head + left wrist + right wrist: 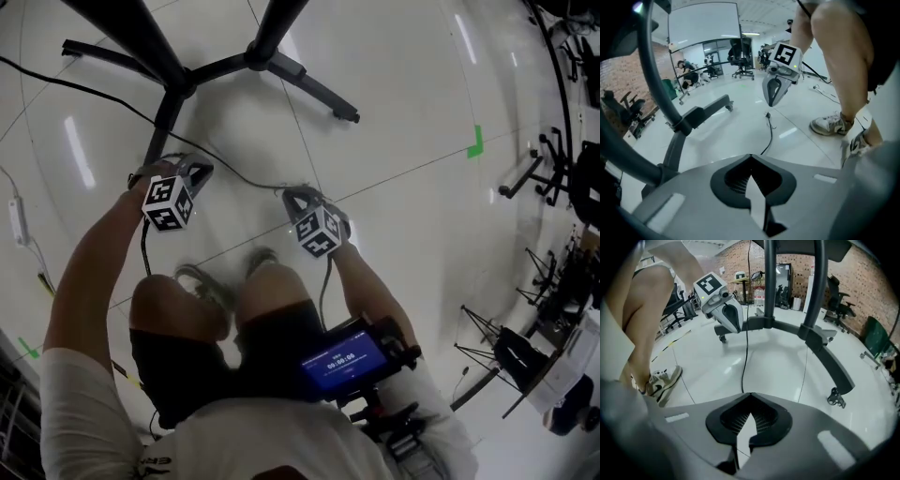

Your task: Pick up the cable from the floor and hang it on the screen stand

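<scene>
A thin black cable (234,174) lies on the glossy white floor below the black wheeled legs of the screen stand (309,84). My left gripper (204,169) and right gripper (291,195) both hover low over it, jaws closed. In the left gripper view the cable (769,133) runs out from under my left gripper (751,155) to its plug end just below the right gripper (771,104). In the right gripper view the cable (744,362) passes from my right gripper (750,393) past the left gripper (737,330) toward the stand (820,343). I see no cable clamped between either pair of pads.
The person's sneakers (202,286) stand just behind the grippers. A white power adapter (17,220) with its lead lies at the left edge. Green tape (476,141) marks the floor to the right. Tripods and chair bases (525,366) crowd the far right.
</scene>
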Available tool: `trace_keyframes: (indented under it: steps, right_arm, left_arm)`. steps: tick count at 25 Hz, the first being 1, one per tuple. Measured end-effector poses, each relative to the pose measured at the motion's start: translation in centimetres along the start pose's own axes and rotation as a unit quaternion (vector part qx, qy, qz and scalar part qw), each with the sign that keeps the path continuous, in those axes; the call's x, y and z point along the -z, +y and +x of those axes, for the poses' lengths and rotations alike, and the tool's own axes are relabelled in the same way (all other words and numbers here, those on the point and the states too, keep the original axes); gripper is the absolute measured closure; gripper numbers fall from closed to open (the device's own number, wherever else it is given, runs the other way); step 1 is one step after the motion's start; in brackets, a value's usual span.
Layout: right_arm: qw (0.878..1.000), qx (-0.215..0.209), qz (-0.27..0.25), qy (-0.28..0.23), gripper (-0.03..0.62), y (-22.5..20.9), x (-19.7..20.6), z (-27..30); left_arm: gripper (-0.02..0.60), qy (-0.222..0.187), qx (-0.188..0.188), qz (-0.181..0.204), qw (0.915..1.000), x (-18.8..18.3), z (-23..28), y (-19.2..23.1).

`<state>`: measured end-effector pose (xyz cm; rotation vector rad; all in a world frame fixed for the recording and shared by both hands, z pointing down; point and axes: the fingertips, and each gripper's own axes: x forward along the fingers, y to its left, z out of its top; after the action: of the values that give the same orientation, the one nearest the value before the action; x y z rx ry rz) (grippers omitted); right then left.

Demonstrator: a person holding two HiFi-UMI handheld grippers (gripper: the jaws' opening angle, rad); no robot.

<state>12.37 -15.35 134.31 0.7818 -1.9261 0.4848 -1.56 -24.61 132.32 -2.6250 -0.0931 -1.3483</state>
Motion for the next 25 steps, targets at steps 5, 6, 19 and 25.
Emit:
trace_keyframes:
  steps: [5,6,19,25]
  right_arm:
    - [0.998,-0.021,-0.051,0.024,0.579,0.0,3.7,4.8]
    - [0.997,-0.023,-0.063,0.026,0.577,0.0,4.0,5.3]
    - [0.981,-0.065,-0.157,0.091,0.486,0.0,6.6,8.1]
    - [0.974,-0.077,-0.18,0.115,0.487,0.1,7.4,8.7]
  left_arm:
    - [0.58,0.003,0.019,0.05,0.9986,2.4,4.6,-0.1]
    - [0.58,0.004,0.021,0.059,0.998,2.5,5.1,0.0]
    - [0.477,0.062,0.076,0.112,0.9888,4.3,8.8,-0.9]
    - [0.434,0.09,0.099,0.122,0.9835,5.2,9.8,-1.3]
